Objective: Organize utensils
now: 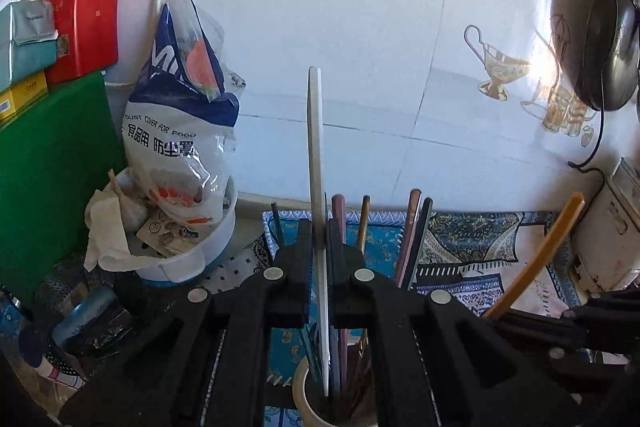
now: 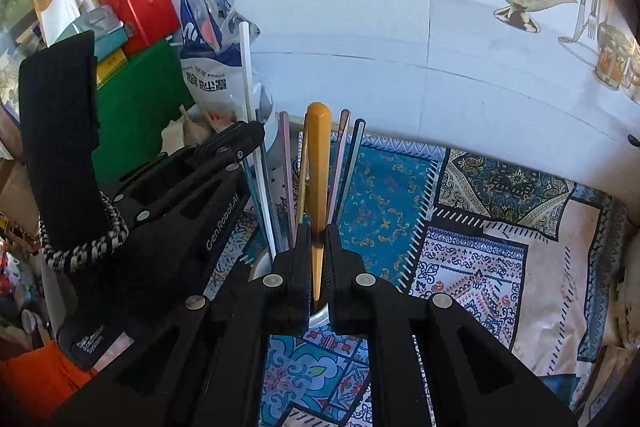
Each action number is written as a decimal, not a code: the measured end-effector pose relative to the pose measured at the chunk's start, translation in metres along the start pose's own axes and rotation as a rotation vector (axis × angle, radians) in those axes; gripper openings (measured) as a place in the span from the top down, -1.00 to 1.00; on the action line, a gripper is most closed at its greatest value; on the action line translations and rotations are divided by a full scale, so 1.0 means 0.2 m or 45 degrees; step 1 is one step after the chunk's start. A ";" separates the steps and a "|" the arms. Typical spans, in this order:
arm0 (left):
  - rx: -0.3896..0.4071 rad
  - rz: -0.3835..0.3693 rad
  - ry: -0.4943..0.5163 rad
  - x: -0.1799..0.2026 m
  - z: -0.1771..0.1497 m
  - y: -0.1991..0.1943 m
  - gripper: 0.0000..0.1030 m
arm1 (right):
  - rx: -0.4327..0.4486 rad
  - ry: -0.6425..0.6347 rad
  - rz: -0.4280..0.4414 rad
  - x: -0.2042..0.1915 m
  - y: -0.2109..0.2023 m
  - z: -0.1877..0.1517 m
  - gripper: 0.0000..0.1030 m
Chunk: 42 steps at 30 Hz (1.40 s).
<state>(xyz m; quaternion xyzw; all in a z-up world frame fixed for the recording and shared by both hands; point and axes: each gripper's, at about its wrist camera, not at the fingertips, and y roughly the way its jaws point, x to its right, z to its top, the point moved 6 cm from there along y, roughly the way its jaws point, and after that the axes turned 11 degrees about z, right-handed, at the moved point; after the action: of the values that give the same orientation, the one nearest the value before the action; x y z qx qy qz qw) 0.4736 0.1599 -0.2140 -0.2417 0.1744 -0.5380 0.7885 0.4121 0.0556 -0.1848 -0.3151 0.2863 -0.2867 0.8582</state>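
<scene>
My left gripper (image 1: 321, 239) is shut on a long white chopstick (image 1: 315, 147) that stands nearly upright, its lower end inside a white cup (image 1: 303, 397). Pink, brown and dark chopsticks (image 1: 414, 235) lean in the same cup. My right gripper (image 2: 319, 233) is shut on a thick amber chopstick (image 2: 319, 163), whose tip also reaches down into the cup (image 2: 320, 319). In the right wrist view the left gripper (image 2: 250, 137) is just left of the cup with the white chopstick (image 2: 247, 79). The amber chopstick (image 1: 540, 255) slants at the lower right of the left wrist view.
A patterned cloth (image 2: 480, 247) covers the counter. At left stand a white bowl (image 1: 188, 259) stuffed with a plastic bag (image 1: 180, 115), a green board (image 1: 52, 179) and a red tin (image 1: 84, 15). A tiled wall is behind, a dark pan (image 1: 608, 43) hangs at right.
</scene>
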 end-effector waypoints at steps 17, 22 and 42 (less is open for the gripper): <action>-0.084 0.015 -0.003 0.01 0.03 -0.48 0.76 | 0.095 -0.199 0.038 -0.07 -0.37 -0.01 0.66; 0.017 -0.019 -0.040 0.00 0.10 -0.82 0.50 | 0.290 -0.248 0.015 -0.13 -0.71 -0.01 0.66; 0.500 -0.059 0.030 -0.12 -0.07 -2.09 -0.88 | 0.934 -0.244 -0.295 -0.62 -1.63 -0.45 -0.78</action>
<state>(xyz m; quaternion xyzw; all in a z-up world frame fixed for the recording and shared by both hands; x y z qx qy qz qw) 0.1371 0.0528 0.0131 -0.0809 0.0695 -0.5824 0.8059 0.1665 -0.1034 0.0260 -0.0431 0.0461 -0.4341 0.8987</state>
